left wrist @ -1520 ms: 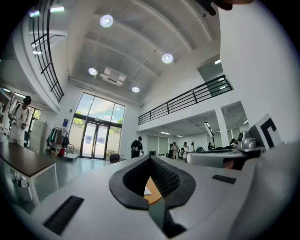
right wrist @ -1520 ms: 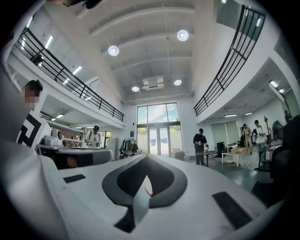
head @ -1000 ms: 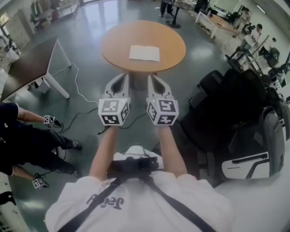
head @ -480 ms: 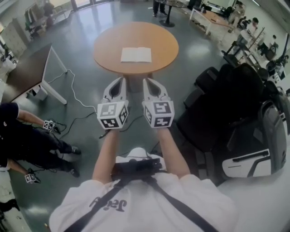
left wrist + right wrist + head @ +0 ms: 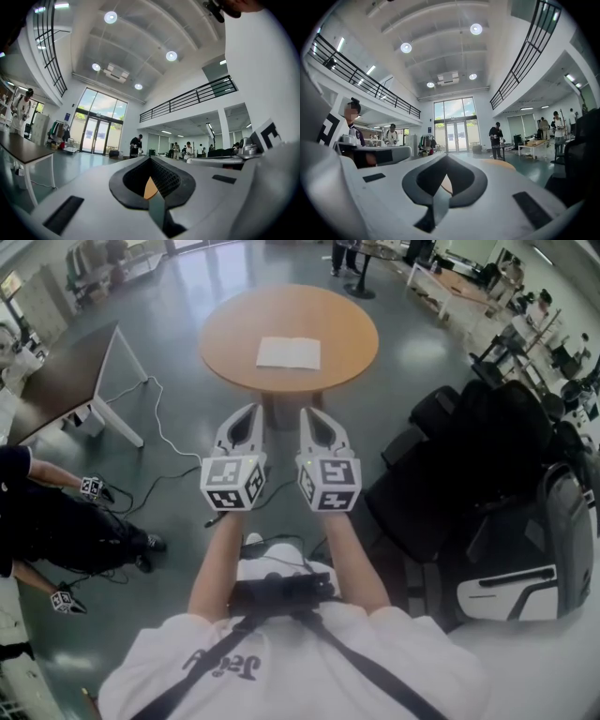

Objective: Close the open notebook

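Note:
An open white notebook [image 5: 289,352] lies flat near the middle of a round wooden table [image 5: 234,329], seen in the head view. My left gripper [image 5: 253,412] and right gripper [image 5: 307,413] are held side by side and level, short of the table's near edge and pointing at it. Both are shut with nothing between their jaws. In the left gripper view my left gripper [image 5: 150,159] shows closed tips, with an orange sliver of the table [image 5: 150,188] in the gap behind them. The right gripper view shows my right gripper [image 5: 446,157] in the same state. The notebook is not visible in either gripper view.
A dark rectangular table [image 5: 56,381] stands at the left, with a cable [image 5: 169,442] trailing across the floor. Black chairs and bags [image 5: 487,456] crowd the right side. A person in dark clothes [image 5: 47,521] stands at the left edge. Other people are far across the hall.
Both grippers sit slightly lower in the head view, still side by side and shut. The notebook lies as before.

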